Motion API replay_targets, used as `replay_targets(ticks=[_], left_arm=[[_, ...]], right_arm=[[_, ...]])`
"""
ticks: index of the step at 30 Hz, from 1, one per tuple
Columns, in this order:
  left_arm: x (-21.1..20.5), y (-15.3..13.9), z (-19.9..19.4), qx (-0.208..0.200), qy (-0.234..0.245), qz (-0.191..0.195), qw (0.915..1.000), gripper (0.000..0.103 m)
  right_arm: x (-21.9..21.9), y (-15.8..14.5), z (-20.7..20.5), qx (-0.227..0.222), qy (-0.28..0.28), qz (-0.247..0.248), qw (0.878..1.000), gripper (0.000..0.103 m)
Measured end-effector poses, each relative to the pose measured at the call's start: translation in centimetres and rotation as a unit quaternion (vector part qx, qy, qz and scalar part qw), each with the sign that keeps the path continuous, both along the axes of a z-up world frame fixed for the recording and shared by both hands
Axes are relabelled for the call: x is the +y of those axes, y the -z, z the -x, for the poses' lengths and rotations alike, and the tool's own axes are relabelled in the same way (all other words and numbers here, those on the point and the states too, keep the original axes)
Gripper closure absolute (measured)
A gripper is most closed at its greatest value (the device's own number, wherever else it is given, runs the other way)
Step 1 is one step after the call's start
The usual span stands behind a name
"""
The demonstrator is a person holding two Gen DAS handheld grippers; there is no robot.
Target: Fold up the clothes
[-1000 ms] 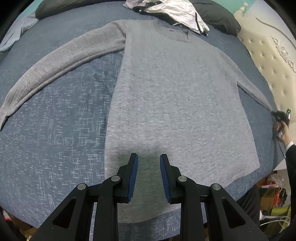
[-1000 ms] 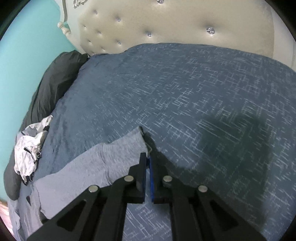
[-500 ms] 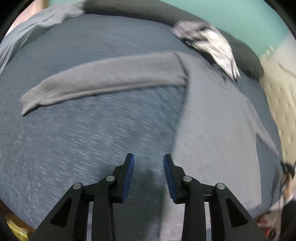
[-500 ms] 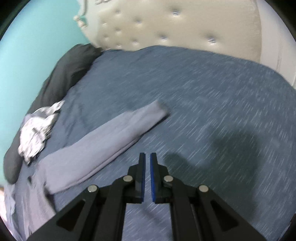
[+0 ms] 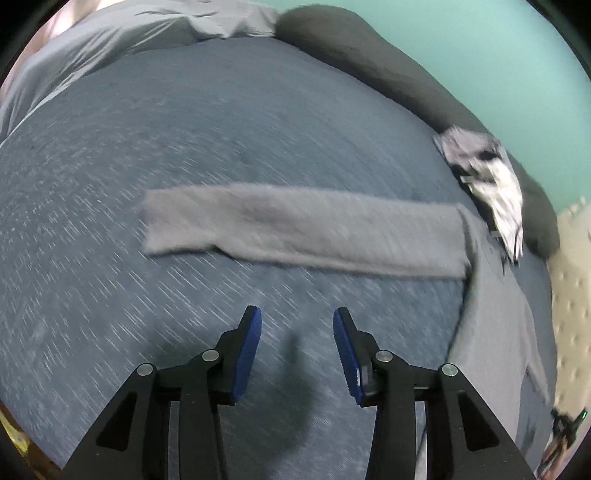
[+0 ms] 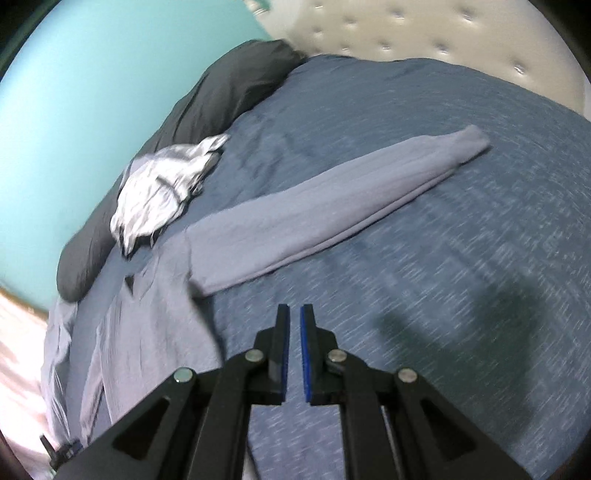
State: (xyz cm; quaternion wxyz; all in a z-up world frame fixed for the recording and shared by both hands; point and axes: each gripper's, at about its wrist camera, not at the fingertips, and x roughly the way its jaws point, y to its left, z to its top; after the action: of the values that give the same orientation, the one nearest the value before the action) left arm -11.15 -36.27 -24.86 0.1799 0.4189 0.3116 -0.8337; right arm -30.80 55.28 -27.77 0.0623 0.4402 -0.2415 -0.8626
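My left gripper (image 5: 297, 354) hangs above the blue bedspread (image 5: 184, 140) with its fingers spread apart and nothing between the blue pads (image 5: 248, 354). Ahead of it one sleeve (image 5: 303, 232) of the grey sweater (image 5: 495, 317) lies flat and straight across the bed, its cuff toward the left of my view. The sweater's body runs down the right side of that view, beside the cream headboard (image 5: 570, 295). The left view is smeared by motion, so I cannot read fine detail.

My right gripper (image 6: 291, 354) is over bare bedspread (image 6: 443, 295) as well. Its fingers stand nearly together with a narrow slit between the pads (image 6: 304, 354), and they grip nothing. The other sleeve (image 6: 332, 210) lies ahead and to the left, stretched out diagonally, cuff toward the tufted headboard (image 6: 406, 29). It joins the sweater body (image 6: 147, 314) at lower left, and that body is rumpled near the shoulder.

A dark pillow (image 6: 221, 92) lies along the teal wall (image 6: 92, 92). A crumpled white-and-grey garment (image 6: 162, 184) rests partly on it, just beyond the sweater's collar. Neither gripper touches the sweater.
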Motion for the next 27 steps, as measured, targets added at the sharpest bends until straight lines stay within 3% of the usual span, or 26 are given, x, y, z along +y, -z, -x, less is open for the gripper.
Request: replay_targets(ticks=[13,18,24,26,27], left_arm=[[-9.6,1.8,-0.4,0.001,-0.088,0.002,0.9961,0.058],[-10.9,3.9,0.2,-0.015,-0.096,-0.017,0.9951,0.058],[-11.0,4.7,0.8,-0.001,-0.089,-0.031,0.9956,0.058],[-10.7,4.2,0.8,0.003,-0.077,-0.025,0.9967,0.064],[-10.5,3.9,0.8,0.006,-0.071,-0.022,0.9972,0.088]], right_arm=[[-5.3,-1.1,-1.7,-0.008,-0.037,-0.03,0.999,0.097],[-6.3,-1.5,-1.8,-0.01,-0.044,-0.034,0.998,0.097],[-7.1,-2.6,-2.1,-0.004,-0.058,-0.043,0.997,0.097],[-7.1,-2.9,-2.2,-0.003,-0.058,-0.046,0.997,0.097],[-7.1,-2.9,-2.2,-0.003,-0.056,-0.045,0.997,0.097]])
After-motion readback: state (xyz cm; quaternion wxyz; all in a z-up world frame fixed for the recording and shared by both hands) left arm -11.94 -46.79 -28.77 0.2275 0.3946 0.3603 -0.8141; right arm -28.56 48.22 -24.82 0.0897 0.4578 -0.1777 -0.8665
